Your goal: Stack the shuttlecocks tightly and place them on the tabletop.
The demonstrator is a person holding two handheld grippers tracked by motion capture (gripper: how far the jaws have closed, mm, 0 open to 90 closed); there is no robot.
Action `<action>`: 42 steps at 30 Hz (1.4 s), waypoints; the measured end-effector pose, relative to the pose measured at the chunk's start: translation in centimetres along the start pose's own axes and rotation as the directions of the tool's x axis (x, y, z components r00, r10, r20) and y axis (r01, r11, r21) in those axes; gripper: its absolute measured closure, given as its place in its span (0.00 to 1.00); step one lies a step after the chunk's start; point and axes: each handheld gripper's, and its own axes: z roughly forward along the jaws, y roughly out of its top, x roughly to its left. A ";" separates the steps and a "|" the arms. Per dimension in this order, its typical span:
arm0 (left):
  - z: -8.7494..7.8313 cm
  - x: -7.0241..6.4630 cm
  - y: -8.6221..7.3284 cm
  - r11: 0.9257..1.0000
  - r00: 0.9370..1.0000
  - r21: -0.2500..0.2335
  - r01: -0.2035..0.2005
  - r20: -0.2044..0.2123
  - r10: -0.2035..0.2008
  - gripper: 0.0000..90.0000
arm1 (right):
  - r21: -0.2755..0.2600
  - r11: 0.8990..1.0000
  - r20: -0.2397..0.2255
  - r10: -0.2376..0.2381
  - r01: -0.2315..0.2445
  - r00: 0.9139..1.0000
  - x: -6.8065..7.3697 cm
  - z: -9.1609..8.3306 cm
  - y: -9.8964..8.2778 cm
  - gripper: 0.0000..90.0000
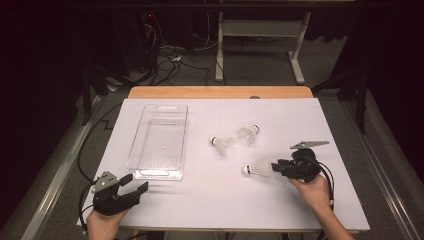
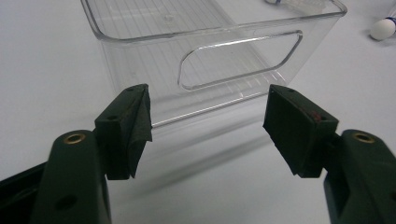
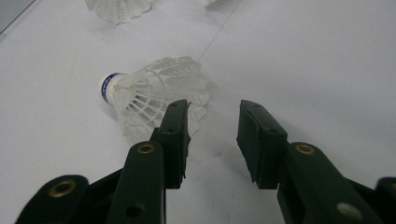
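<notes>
The nearest shuttlecock (image 1: 256, 169) lies on its side toward the right edge of the surface (image 1: 280, 210), its long axis running roughly left to right: cork pointing left toward the bin, feather skirt opening toward the right tool (image 1: 274, 167). In the right gripper view the skirt (image 3: 159, 91) sits just ahead of and a little left of the jaws, which stand partly open with nothing between them — the left pad seems at the feather rim, though I cannot tell if it touches. The right hand is by far the nearer. Two more shuttlecocks (image 1: 235, 139) lie near mid-surface. The clear bin (image 1: 150, 165) at the left holds nothing — the left tool (image 1: 131, 184) rests before its near end, jaws wide and empty.
</notes>
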 end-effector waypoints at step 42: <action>0.0 0.0 0.0 1.000 1.000 0.003 -0.001 -0.002 0.002 0.37 | -0.016 0.995 -0.060 -0.102 0.102 0.993 3.5 -0.7 -1.2 0.74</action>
